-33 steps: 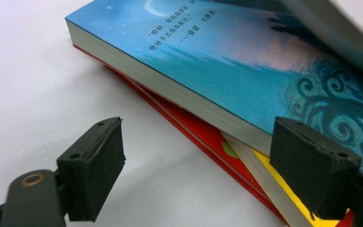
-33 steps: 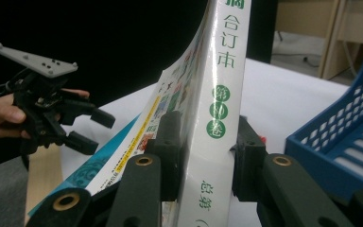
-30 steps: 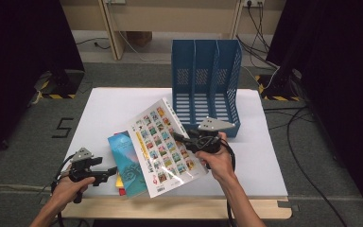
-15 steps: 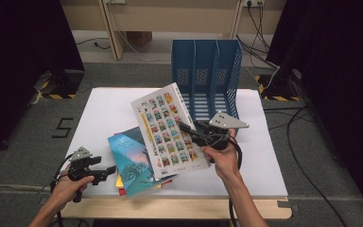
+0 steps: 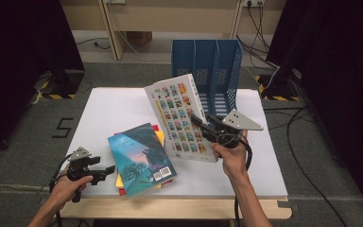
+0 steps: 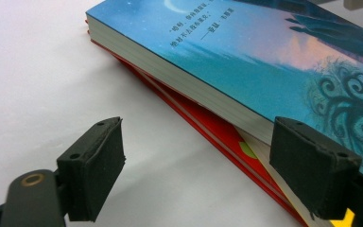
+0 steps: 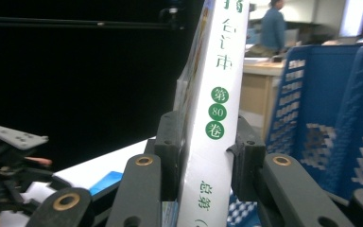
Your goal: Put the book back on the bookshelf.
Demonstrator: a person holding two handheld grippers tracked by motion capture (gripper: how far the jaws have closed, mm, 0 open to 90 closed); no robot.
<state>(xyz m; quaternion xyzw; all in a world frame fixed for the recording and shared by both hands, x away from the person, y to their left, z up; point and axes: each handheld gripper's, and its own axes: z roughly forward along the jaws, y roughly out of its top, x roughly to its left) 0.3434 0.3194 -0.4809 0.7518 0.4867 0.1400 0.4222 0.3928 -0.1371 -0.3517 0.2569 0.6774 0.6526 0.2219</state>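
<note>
From the high view, a white book (image 5: 182,116) with rows of small pictures is seen lifted off the white table (image 5: 113,111), tilted, just in front of the blue file rack (image 5: 208,66), pinched by the right gripper (image 5: 203,125); the left gripper (image 5: 105,170) is held spread beside a teal book (image 5: 139,158) topping a stack

Along the left gripper view, the jaws are shown apart beside the teal book (image 6: 246,61), nothing between them

Along the right gripper view, the white book's spine (image 7: 215,109) is clamped between the pads (image 7: 170,137)

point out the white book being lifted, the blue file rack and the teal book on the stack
white book (image 5: 179,111), high view, its picture-grid cover
blue file rack (image 5: 227,75), high view, its right side wall
teal book (image 5: 139,158), high view, middle of its cover
</note>
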